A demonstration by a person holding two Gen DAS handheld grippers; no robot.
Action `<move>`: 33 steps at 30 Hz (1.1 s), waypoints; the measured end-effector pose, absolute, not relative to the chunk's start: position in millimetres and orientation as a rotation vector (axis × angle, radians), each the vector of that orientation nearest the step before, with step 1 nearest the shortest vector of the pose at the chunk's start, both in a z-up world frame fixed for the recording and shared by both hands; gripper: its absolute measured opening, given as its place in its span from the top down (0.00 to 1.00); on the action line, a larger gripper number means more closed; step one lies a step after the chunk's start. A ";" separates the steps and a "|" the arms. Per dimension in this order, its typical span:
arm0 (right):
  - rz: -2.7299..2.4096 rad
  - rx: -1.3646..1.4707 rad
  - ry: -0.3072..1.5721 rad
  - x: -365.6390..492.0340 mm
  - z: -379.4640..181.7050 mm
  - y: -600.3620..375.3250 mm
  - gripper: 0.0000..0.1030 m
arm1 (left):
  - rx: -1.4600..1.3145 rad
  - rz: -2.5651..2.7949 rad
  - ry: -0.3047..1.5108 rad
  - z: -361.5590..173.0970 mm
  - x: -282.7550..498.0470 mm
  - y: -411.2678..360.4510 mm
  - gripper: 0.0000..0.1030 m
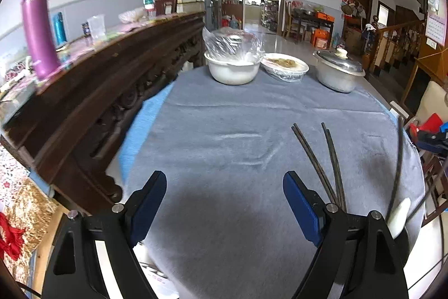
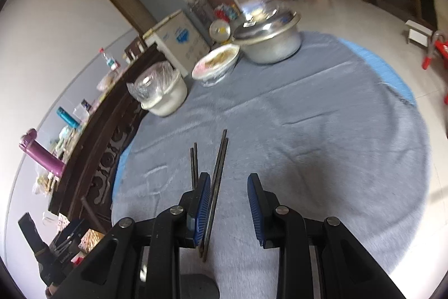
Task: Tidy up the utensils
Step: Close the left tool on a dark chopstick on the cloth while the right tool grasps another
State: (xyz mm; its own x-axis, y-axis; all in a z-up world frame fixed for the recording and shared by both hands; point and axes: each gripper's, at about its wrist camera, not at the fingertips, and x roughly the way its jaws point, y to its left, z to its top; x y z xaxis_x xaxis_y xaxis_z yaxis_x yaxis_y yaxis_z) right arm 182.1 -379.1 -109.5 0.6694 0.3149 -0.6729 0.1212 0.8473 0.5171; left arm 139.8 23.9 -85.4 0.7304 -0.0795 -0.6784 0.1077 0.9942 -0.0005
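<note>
nearest the left wrist camera, the left gripper (image 1: 224, 203) with blue pads hangs wide open over the grey tablecloth (image 1: 224, 131), holding nothing. two pairs of dark thin chopsticks (image 1: 322, 164) lie on the cloth just right of its right finger, beside a white spoon (image 1: 399, 216). in the right wrist view, the right gripper (image 2: 228, 210) stands partly open; one chopstick pair (image 2: 217, 187) lies along its left pad (image 2: 204, 203), the right pad clear of it.
</note>
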 end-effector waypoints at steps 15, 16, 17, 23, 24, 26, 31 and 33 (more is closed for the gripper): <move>0.256 0.488 1.100 357.0 -174.7 -322.3 0.71 | 0.030 -0.202 0.842 -115.8 239.5 -6.2 0.17; 0.254 0.484 1.112 363.7 -177.9 -320.9 0.71 | 0.024 -0.210 0.852 -117.7 244.2 -6.8 0.17; 0.249 0.477 1.128 372.8 -183.1 -318.2 0.71 | 0.016 -0.220 0.860 -119.7 249.0 -7.0 0.17; 0.199 0.432 1.214 412.0 -209.6 -308.2 0.71 | -0.047 -0.281 0.923 -131.8 278.7 -7.2 0.17; 0.191 0.424 1.228 415.1 -212.5 -307.1 0.71 | -0.058 -0.290 0.935 -133.5 283.8 -7.5 0.17; 0.170 0.400 1.256 420.8 -217.9 -302.8 0.72 | -0.083 -0.311 0.957 -136.7 294.9 -9.0 0.17; 0.102 0.295 1.279 429.1 -226.5 -287.1 0.81 | -0.137 -0.373 1.012 -142.1 323.4 -17.4 0.26; 0.087 0.261 1.272 430.5 -227.2 -283.1 0.92 | -0.150 -0.396 1.036 -143.3 332.9 -23.3 0.34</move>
